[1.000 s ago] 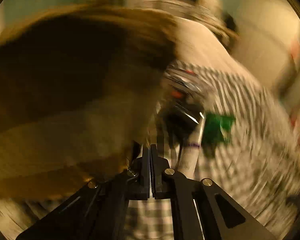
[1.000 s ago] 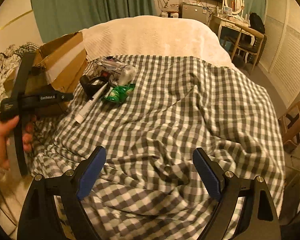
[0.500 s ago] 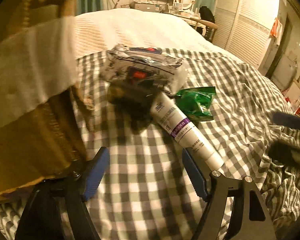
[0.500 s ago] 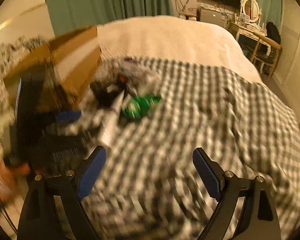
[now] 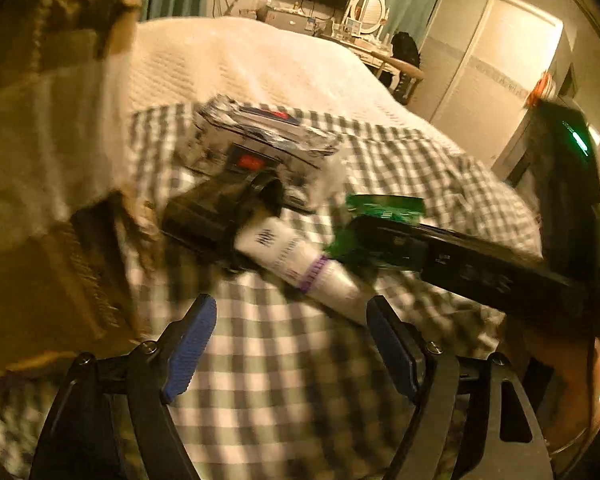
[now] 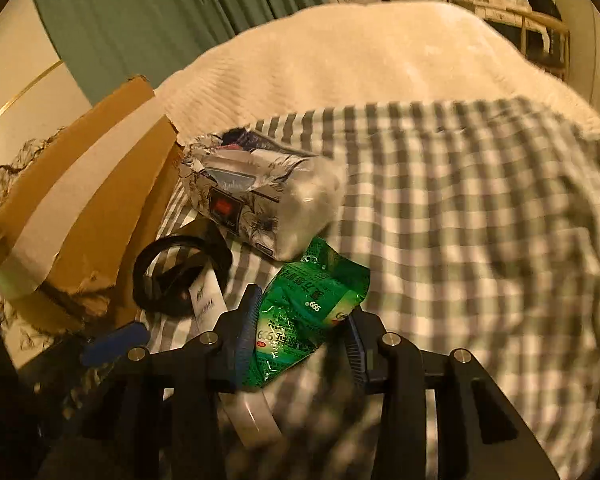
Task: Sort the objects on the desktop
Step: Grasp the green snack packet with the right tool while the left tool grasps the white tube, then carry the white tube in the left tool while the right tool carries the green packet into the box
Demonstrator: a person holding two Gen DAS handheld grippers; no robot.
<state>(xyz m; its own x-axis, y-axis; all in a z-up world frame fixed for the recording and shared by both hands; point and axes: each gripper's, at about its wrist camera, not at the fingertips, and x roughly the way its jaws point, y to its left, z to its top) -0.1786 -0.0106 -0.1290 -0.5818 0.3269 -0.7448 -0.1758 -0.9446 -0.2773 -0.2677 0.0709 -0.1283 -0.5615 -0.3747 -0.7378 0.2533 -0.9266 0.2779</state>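
Note:
On the checked cloth [image 6: 480, 220] a green foil packet [image 6: 312, 308] lies between the blue pads of my right gripper [image 6: 300, 336]. Its jaws are closing and both pads touch the packet's sides. A white tube [image 5: 300, 264] with a purple band lies just left of the packet, partly under a black tape roll [image 5: 220, 216]. Behind them sits a printed tissue pack [image 5: 260, 140]. My left gripper [image 5: 290, 350] is open and holds nothing, just short of the tube. The right gripper [image 5: 460, 260] reaches in from the right over the green packet [image 5: 380, 208].
An open cardboard box [image 6: 92, 208] with torn flaps stands at the left, close beside the tape roll [image 6: 172, 276] and tissue pack [image 6: 260, 196]. A cream blanket [image 6: 360, 48] covers the bed behind. The checked cloth stretches rumpled to the right.
My left gripper went from shut to open beside the box, then stayed put. My right gripper came forward and down onto the green packet, and its jaws narrowed around it.

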